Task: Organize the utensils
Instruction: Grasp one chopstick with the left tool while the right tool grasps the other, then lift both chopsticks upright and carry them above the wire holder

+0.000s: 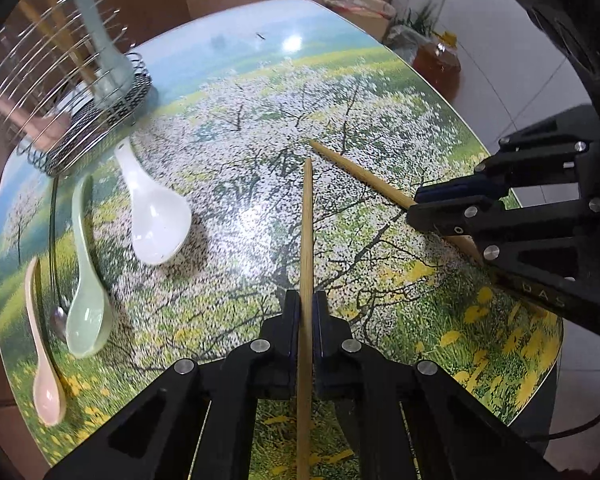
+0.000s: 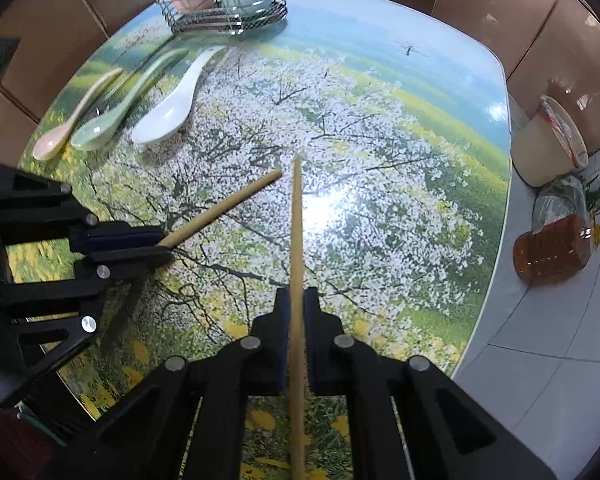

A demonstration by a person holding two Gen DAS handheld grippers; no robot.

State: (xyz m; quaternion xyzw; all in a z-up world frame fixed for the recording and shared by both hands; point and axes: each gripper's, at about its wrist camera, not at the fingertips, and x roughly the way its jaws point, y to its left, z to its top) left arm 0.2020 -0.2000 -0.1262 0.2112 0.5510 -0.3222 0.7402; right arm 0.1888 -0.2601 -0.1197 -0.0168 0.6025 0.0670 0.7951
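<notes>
Fingers of the left gripper (image 1: 306, 308) are clenched on a wooden chopstick (image 1: 307, 240), which is held above the table (image 1: 340, 80) and runs straight out between the pads, its narrow tip pointing away toward the table's middle. Further right, the right gripper (image 2: 296, 304) is likewise closed on a second chopstick (image 2: 297, 240), whose long axis lies along the fingers with the tip forward; the two tips are brought near each other but stay apart.

Both sticks are judged light, stiff and smooth, so they may pivot or slide in the pads; a hold nearer the thick end, as now, leaves a long lever, and a firm squeeze is called for.

At the far left of the table a pink spoon (image 1: 44, 360), a green spoon (image 1: 86, 312) and a white spoon (image 1: 156, 224) are laid side by side, handles toward the wire holder (image 1: 100, 128). These are probably ceramic, hence heavier, slippery and breakable, best taken by the handle.
</notes>
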